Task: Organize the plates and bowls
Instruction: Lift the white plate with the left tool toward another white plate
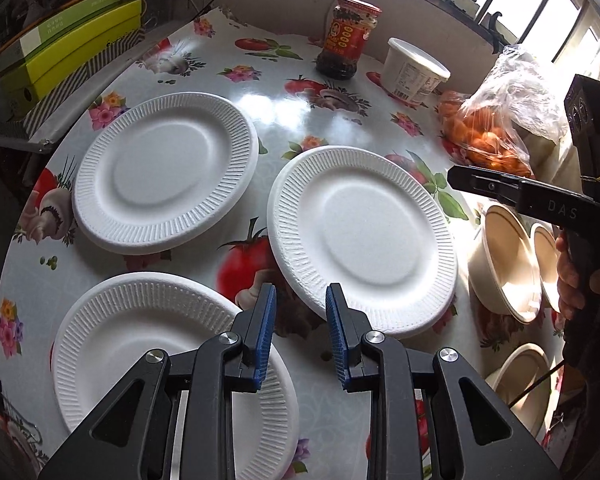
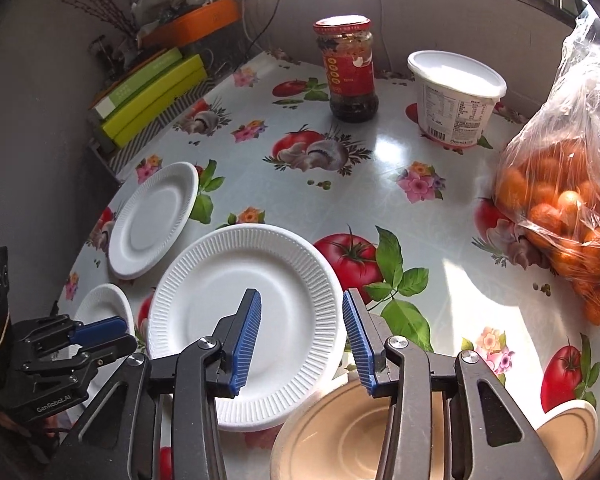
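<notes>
Three white ribbed foam plates lie apart on the flowered tablecloth: a far left plate [image 1: 166, 172] [image 2: 154, 218], a middle plate [image 1: 362, 240] [image 2: 248, 320] and a near left plate [image 1: 156, 352] [image 2: 104, 306]. My left gripper [image 1: 300, 334] is open and empty, above the gap between the near and middle plates; it also shows in the right wrist view [image 2: 100, 330]. My right gripper [image 2: 300, 338] is open and empty over the middle plate's right rim and a beige bowl [image 2: 340, 436]. Three beige bowls [image 1: 504, 264] [image 1: 546, 264] [image 1: 520, 384] stand at the right.
A red-lidded sauce jar [image 2: 350, 68] and a white tub [image 2: 456, 98] stand at the back. A plastic bag of oranges [image 2: 568, 200] lies at the right. Green boxes [image 2: 152, 96] are stacked past the table's left edge. A wall and window run behind.
</notes>
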